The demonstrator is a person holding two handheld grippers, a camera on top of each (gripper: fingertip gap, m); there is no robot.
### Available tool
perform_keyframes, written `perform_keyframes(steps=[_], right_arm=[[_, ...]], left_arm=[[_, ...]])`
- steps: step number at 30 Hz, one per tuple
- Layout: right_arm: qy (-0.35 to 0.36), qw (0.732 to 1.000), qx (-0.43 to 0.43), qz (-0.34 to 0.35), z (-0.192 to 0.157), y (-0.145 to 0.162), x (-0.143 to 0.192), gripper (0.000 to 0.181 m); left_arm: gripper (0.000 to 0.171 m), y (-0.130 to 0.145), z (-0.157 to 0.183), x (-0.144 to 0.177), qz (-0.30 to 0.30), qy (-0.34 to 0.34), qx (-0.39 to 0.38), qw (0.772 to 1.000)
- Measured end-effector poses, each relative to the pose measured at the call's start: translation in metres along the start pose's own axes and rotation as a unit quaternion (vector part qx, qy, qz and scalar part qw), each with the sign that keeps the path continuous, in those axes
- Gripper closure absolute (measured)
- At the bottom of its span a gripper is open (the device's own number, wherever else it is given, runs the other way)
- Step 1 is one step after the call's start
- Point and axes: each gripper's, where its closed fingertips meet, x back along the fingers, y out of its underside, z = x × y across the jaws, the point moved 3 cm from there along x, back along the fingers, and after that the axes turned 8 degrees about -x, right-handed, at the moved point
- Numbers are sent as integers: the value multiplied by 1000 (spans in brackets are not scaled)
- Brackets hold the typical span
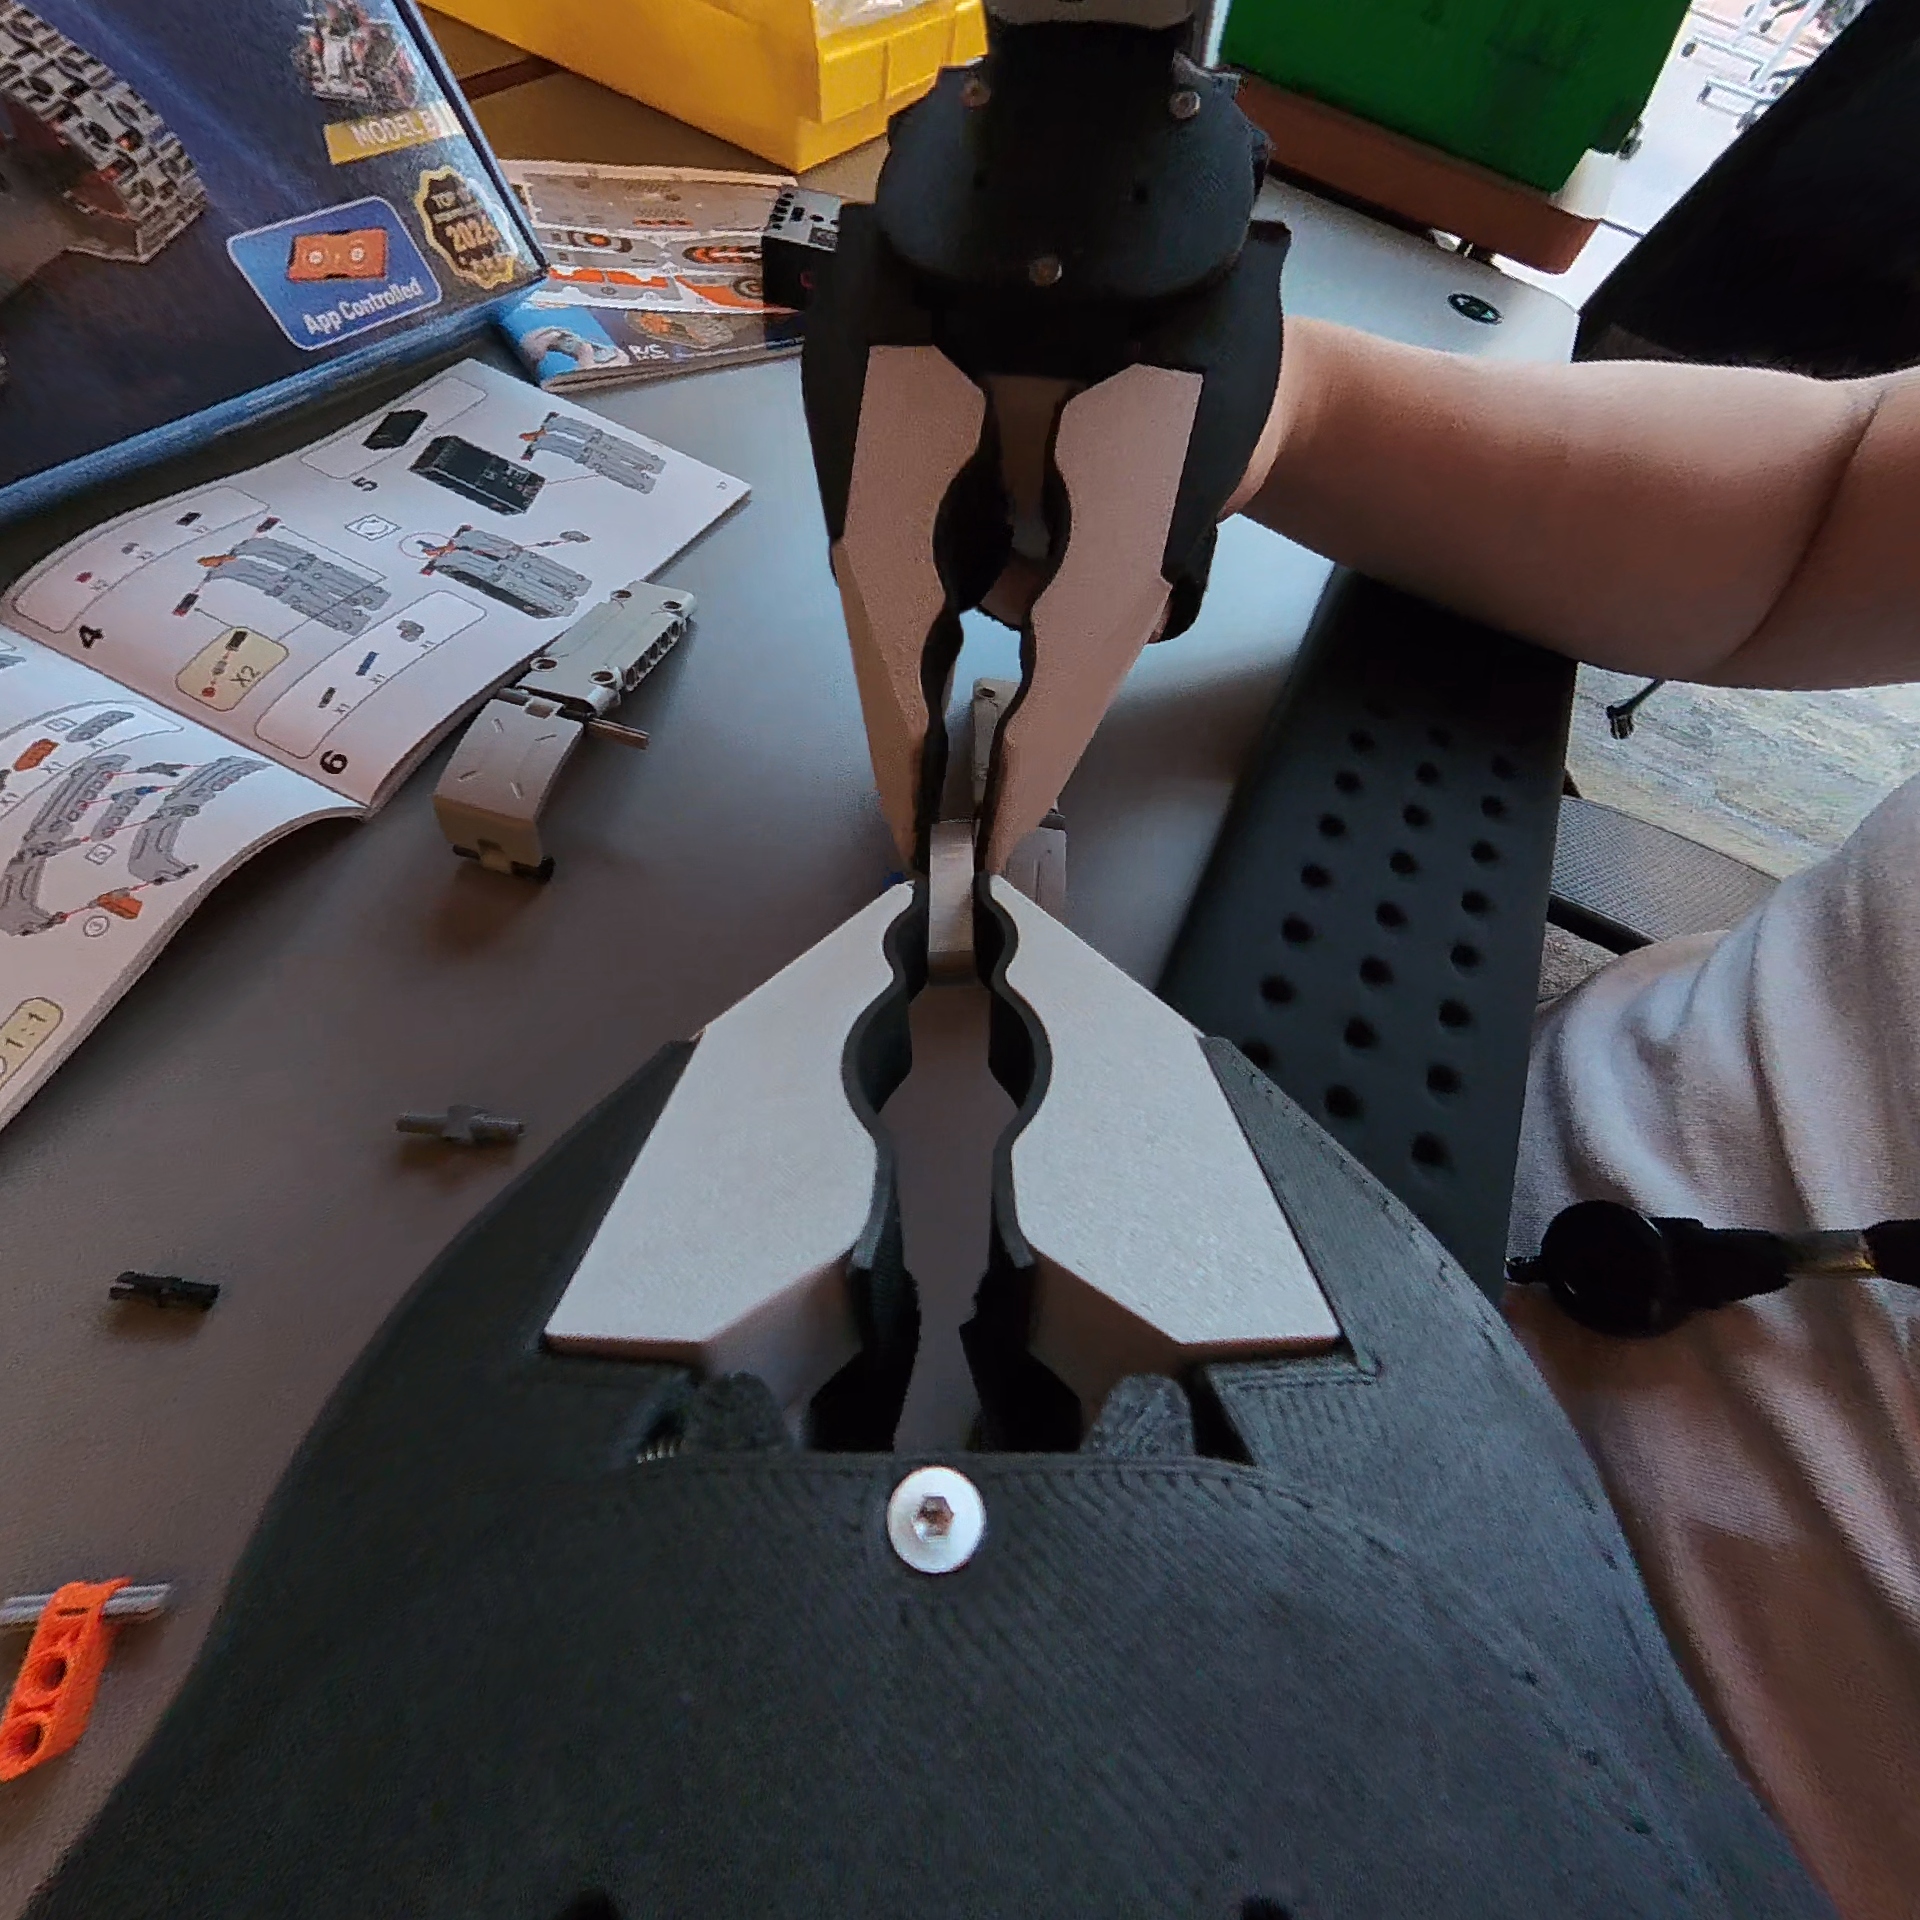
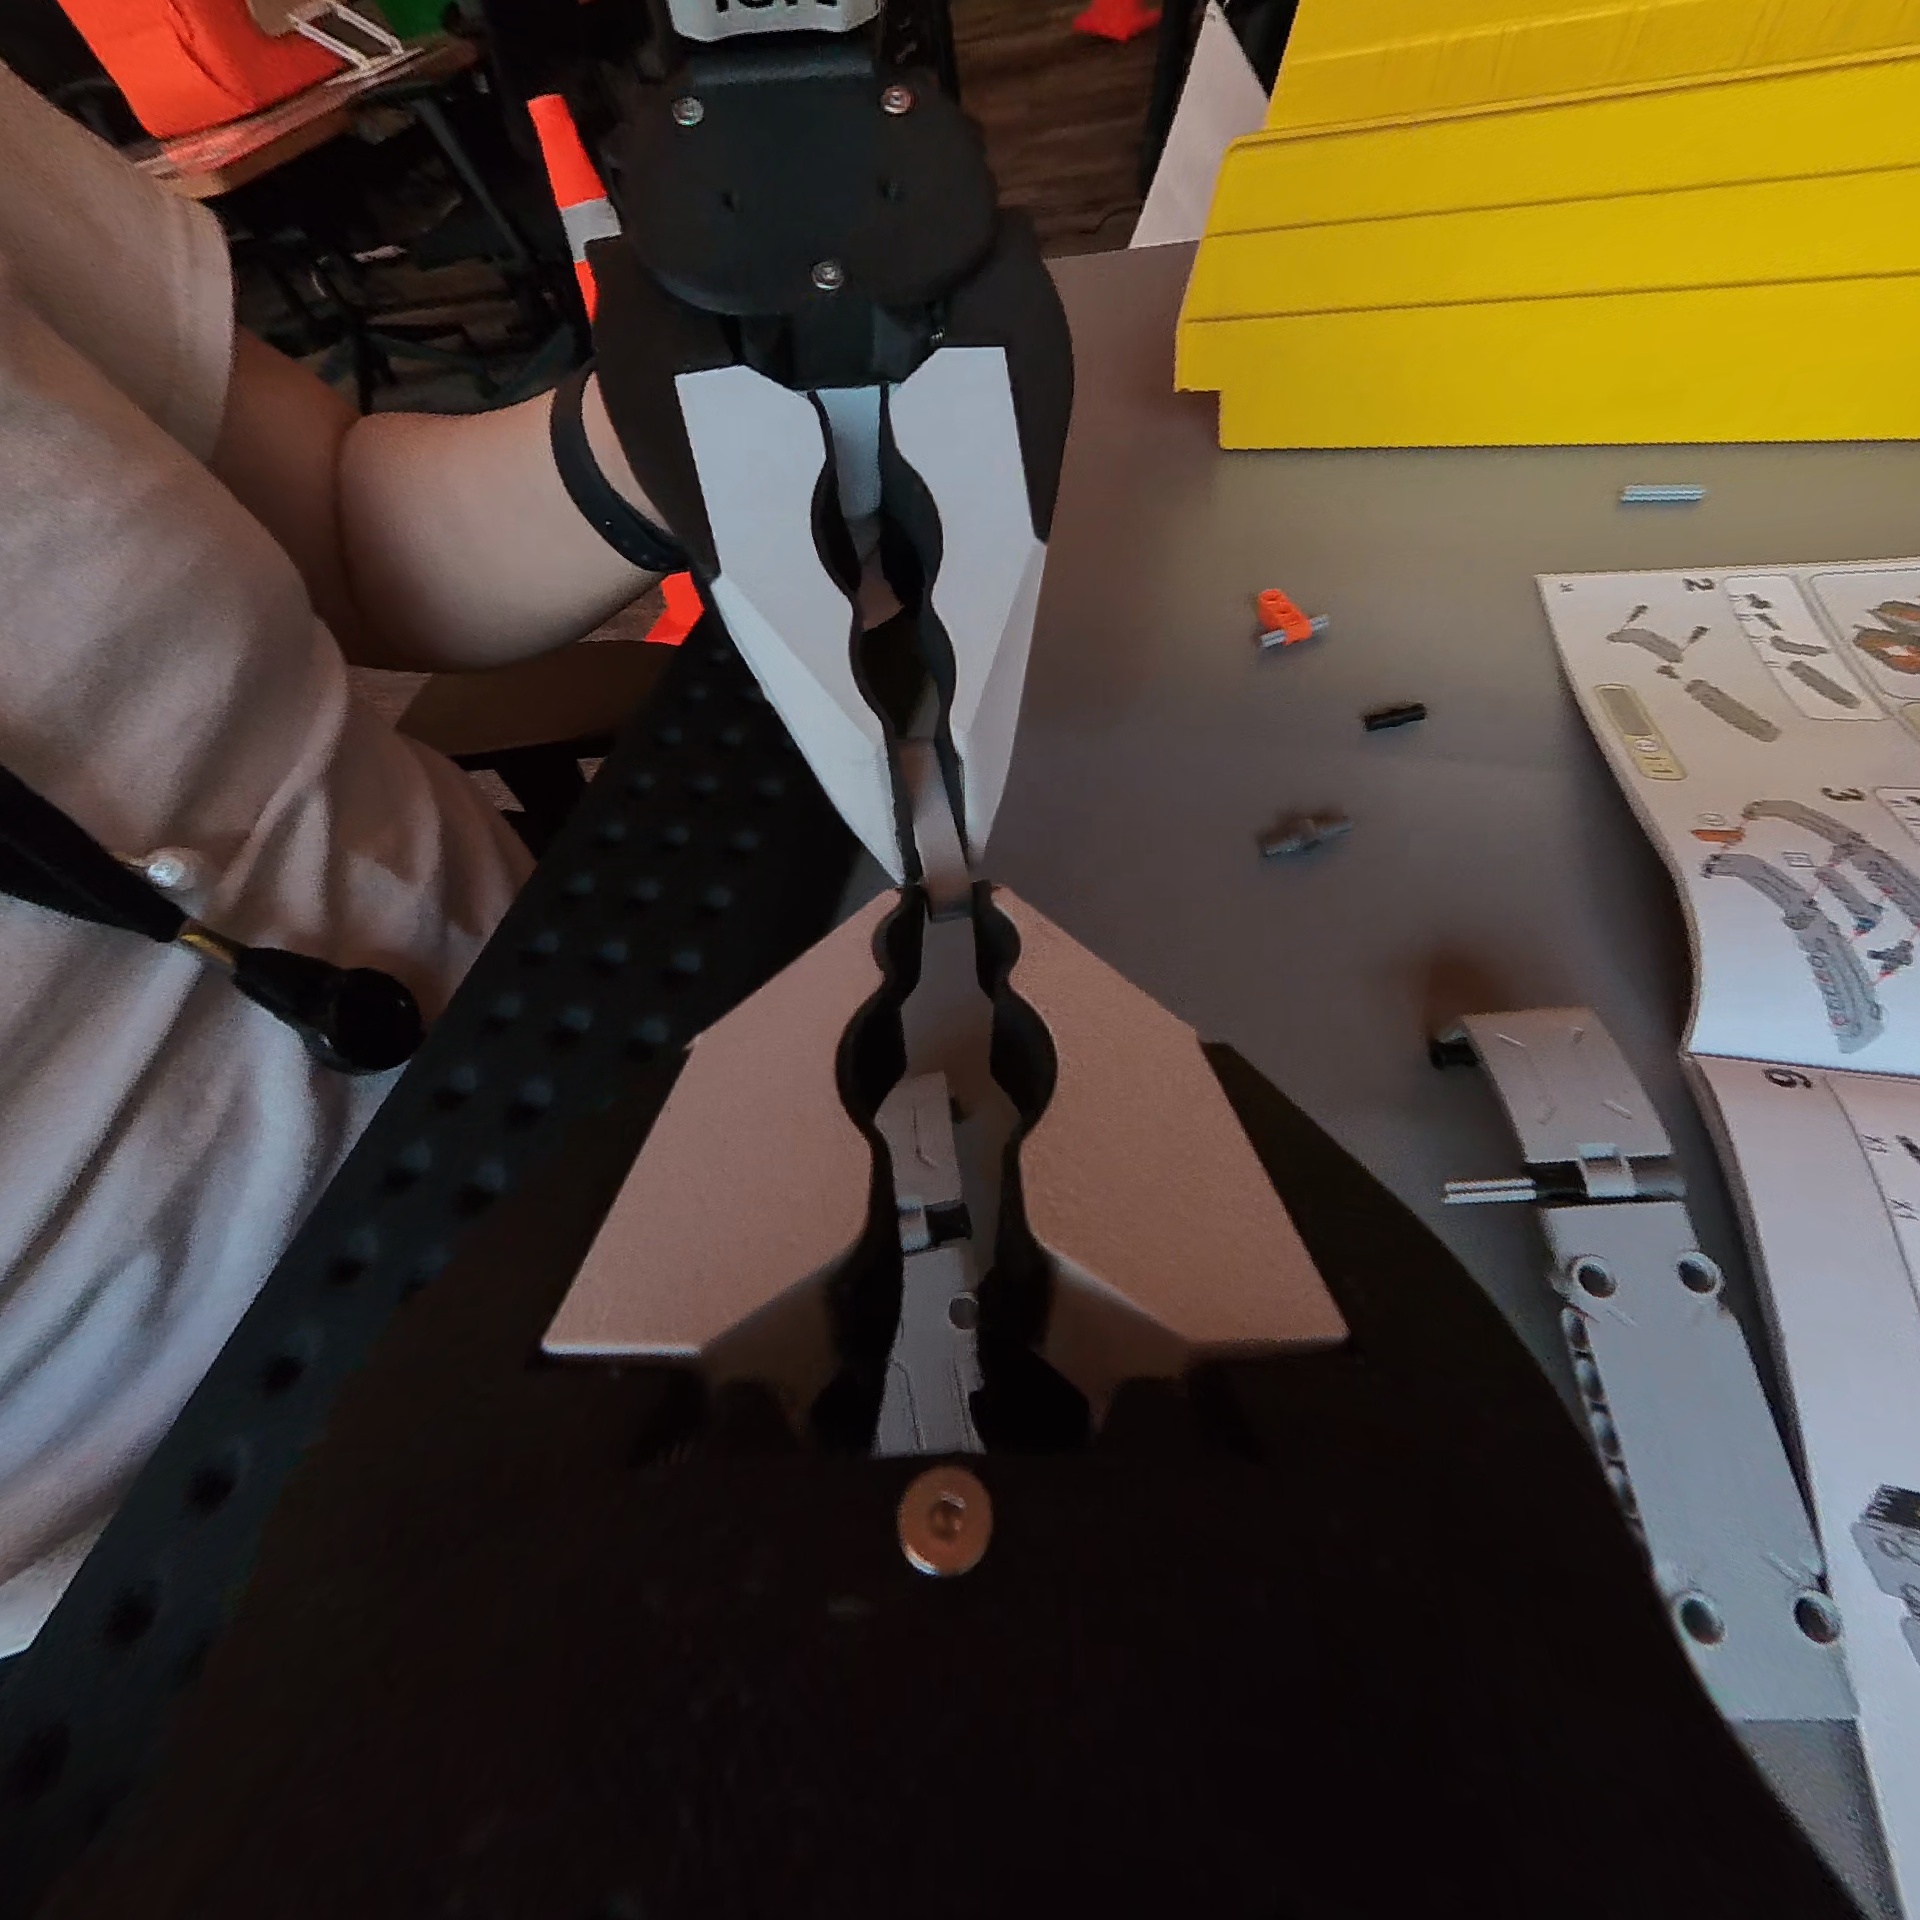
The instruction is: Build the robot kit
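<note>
Table (image 1: 727, 935) dark grey, carrying instruction booklet (image 1: 312, 623), grey panel assembly (image 1: 540, 748), loose pins. Grippers meeting tip to tip above it, well clear of clutter. Left gripper (image 1: 948, 925) and right gripper (image 2: 945, 904) both pinching small grey piece (image 1: 951, 914) at opposite ends, long axis running between them; fingers nearly closed.

My left camera looks forward along my left hand-held gripper (image 1: 948, 914), close over the table (image 1: 727, 987). My right camera faces it from the far side along my right hand-held gripper (image 2: 948, 902). Both share the booklet (image 1: 312, 644) and each other's fingertips.
</note>
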Motion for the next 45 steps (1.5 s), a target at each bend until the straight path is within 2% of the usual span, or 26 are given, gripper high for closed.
perform_keyframes(steps=[7,13,16,18,19,22,24,30,35,38,41,45], right_arm=[[-30,999,-18,-6,-5,3,1,173],[-27,999,-25,17,-1,0,3,173],[23,999,-19,22,14,-3,18,163],[86,996,-10,-15,31,9,31,167],[94,995,-10,-41,33,18,34,167],[92,991,-14,-96,31,36,30,166],[88,990,3,-107,29,34,23,165],[23,999,25,-27,14,-13,-1,157],[0,1000,-14,-24,17,-9,-4,161],[-24,999,-12,-24,10,-8,-2,174],[-31,999,-3,-16,5,-11,1,174],[-58,996,-49,51,5,-27,15,175]], left_arm=[[165,3,6,-1,1,30,1,1000],[166,4,1,2,13,21,12,1000],[165,4,-8,7,21,-3,28,999],[165,7,-13,12,21,-16,40,999],[166,9,-15,13,18,-21,44,999],[166,16,-19,15,7,-26,50,998],[166,18,-20,14,4,-28,55,998],[166,16,-16,12,2,-16,54,998],[166,12,-9,10,2,-6,42,999],[166,10,-7,9,3,-3,36,999],[165,4,-4,11,15,6,31,999],[145,-12,0,23,82,27,37,996]])
